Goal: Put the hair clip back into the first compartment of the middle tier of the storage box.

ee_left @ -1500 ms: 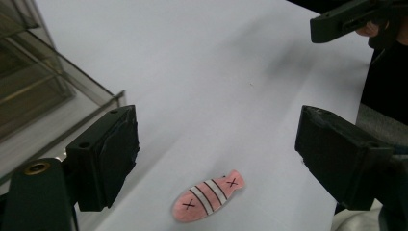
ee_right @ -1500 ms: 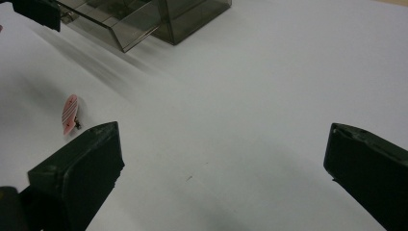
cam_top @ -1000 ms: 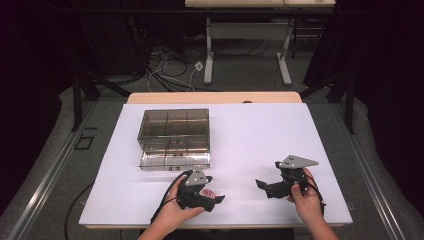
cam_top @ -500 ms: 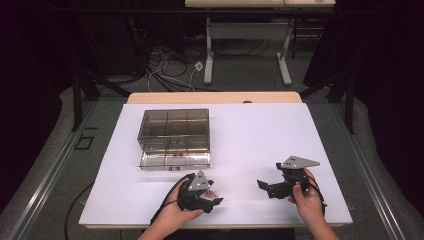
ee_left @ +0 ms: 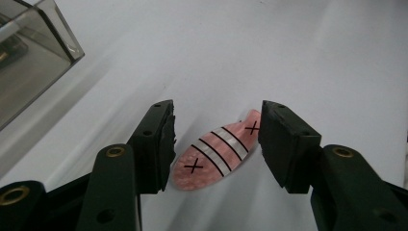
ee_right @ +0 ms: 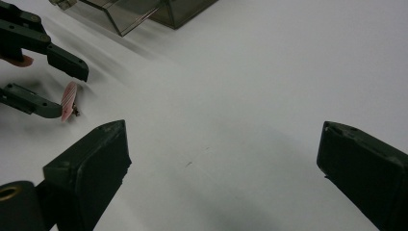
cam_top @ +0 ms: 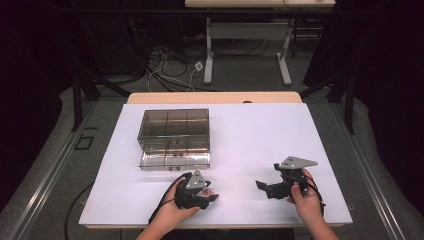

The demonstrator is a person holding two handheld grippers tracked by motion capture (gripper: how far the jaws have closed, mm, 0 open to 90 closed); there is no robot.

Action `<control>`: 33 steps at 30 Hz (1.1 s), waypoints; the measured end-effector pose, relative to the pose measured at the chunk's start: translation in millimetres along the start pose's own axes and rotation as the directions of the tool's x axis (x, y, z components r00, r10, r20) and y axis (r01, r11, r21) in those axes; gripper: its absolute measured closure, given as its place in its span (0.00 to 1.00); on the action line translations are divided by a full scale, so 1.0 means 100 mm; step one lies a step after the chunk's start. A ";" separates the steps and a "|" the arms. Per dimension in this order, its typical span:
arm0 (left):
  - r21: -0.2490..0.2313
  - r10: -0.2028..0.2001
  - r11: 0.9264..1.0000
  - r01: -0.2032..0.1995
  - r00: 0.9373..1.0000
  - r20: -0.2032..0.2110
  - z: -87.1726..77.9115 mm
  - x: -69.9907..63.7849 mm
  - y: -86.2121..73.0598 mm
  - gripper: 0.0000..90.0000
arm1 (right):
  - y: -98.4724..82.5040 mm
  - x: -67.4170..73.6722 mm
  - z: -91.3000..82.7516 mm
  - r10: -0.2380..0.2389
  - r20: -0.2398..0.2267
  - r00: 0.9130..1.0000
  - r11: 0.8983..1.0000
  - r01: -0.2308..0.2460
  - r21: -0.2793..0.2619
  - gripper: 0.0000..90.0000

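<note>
In the high view, the left gripper [cam_top: 204,191] hides most of the pink hair clip [cam_top: 207,191].

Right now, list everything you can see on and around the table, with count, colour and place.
Table: one, white top, centre.
Compartment box: one, clear smoky plastic, left half of table.
Oval clip: one, pink with white stripes and black lines, lying between the left jaws, near edge.
Desk frame: one, grey, on the floor behind.
Cables: several, floor behind.
Left hand-held gripper: black, jaws have just been closing around the clip, gaps remain.
Right hand-held gripper: black, open, over bare table.
</note>
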State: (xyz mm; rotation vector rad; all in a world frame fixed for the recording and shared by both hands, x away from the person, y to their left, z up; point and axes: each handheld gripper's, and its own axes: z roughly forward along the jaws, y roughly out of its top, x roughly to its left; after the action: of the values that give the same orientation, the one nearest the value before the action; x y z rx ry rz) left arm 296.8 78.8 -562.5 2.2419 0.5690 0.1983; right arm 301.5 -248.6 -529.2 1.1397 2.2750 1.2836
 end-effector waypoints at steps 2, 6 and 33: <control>0.002 0.002 1.000 -0.002 1.000 0.013 0.01 -0.01 0.00 0.56 | 0.00 0.01 0.01 0.001 -0.001 1.000 1.000 -0.001 0.003 0.05; 0.019 0.007 1.000 -0.008 1.000 0.025 0.03 -0.04 0.01 0.62 | -0.01 0.01 0.01 0.000 -0.001 1.000 1.000 0.000 0.002 0.06; 0.029 0.006 1.000 -0.008 0.997 0.077 -0.02 -0.10 0.04 0.96 | -0.03 -0.01 0.04 0.010 -0.010 1.000 1.000 -0.010 0.022 0.11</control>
State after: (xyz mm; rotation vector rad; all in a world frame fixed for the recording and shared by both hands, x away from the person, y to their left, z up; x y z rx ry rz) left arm 288.8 73.3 -558.4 2.2692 0.5259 0.1069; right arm 303.1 -247.9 -534.0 1.1559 2.2989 1.2744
